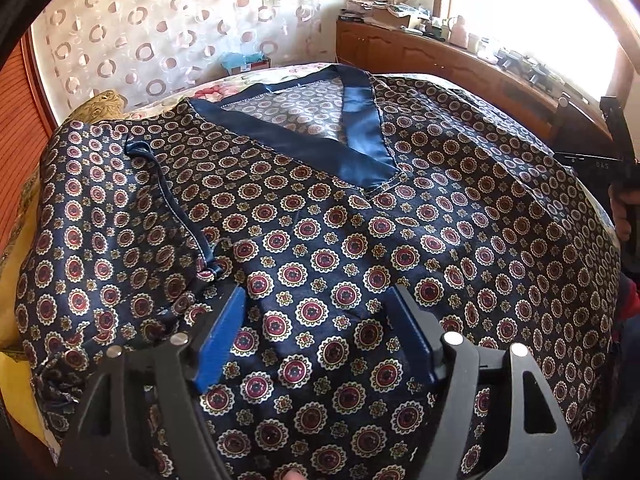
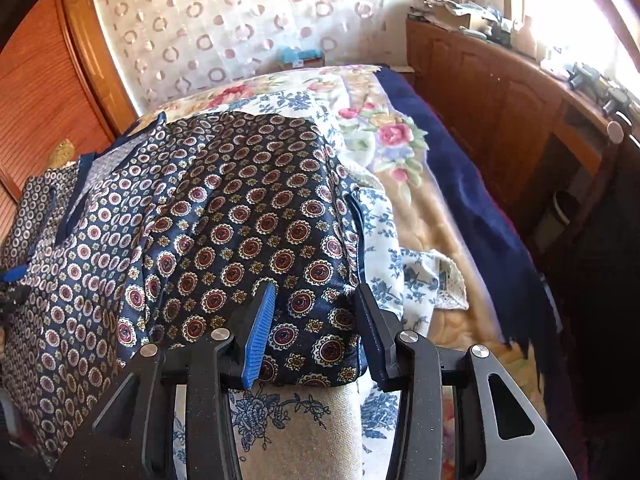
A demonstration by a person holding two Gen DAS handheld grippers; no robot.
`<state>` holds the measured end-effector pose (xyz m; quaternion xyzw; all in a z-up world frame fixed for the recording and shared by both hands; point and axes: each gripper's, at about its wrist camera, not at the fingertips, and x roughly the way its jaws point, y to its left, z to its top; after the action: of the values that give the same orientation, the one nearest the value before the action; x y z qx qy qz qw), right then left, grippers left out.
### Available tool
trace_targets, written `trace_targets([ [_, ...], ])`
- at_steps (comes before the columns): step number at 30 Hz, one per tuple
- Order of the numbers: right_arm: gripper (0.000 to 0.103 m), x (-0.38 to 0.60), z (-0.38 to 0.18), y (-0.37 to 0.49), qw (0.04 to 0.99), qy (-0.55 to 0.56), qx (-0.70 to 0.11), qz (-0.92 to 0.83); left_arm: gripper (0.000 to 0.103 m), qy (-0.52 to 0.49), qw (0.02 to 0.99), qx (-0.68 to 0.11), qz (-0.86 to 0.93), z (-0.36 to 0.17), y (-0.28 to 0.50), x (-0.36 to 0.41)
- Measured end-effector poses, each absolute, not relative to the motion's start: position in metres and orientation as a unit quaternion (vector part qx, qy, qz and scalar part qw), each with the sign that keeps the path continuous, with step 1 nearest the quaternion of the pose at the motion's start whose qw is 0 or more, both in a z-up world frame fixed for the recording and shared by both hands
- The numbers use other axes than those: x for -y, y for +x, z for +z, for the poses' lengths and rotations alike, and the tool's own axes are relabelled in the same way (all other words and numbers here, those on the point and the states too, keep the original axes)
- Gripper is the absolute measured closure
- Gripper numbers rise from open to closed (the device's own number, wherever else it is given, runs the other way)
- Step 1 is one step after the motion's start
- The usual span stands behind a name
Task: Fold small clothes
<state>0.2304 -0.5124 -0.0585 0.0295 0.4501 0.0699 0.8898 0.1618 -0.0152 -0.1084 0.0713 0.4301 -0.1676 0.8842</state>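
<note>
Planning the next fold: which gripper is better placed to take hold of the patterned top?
Right, probably. The right gripper straddles the patterned top at its edge, while the left gripper hangs open over flat cloth mid-garment.

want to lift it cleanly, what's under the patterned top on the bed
Under the patterned top lie a blue-floral white sheet and a rose-print blanket. Anything beneath the top's middle is covered and cannot be seen.

Patterned curtain (image 1: 160, 32), wooden sideboard (image 1: 440, 68), bright window (image 1: 532, 12), floral bedspread (image 2: 400, 140).
</note>
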Motion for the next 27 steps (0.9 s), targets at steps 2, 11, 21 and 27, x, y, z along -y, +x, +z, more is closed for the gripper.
trace_targets([
  [2, 0.062, 0.512, -0.059, 0.230, 0.889, 0.031, -0.451, 0.075, 0.028, 0.072, 0.884, -0.430, -0.167, -0.108, 0.162, 0.016],
  [11, 0.091, 0.510, -0.053, 0.227, 0.894, -0.002, -0.443, 0.062, 0.017, 0.068, 0.884, -0.435, -0.153, -0.110, 0.164, 0.013],
  [21, 0.102, 0.482, -0.019, 0.223, 0.917, -0.034, -0.387, 0.096, 0.010, 0.066, 0.883, -0.439, -0.148, -0.112, 0.166, 0.012],
  [27, 0.102, 0.436, 0.015, 0.227, 0.926, -0.050, -0.343, 0.148, 0.009, 0.065, 0.883, -0.441, -0.148, -0.112, 0.167, 0.012],
])
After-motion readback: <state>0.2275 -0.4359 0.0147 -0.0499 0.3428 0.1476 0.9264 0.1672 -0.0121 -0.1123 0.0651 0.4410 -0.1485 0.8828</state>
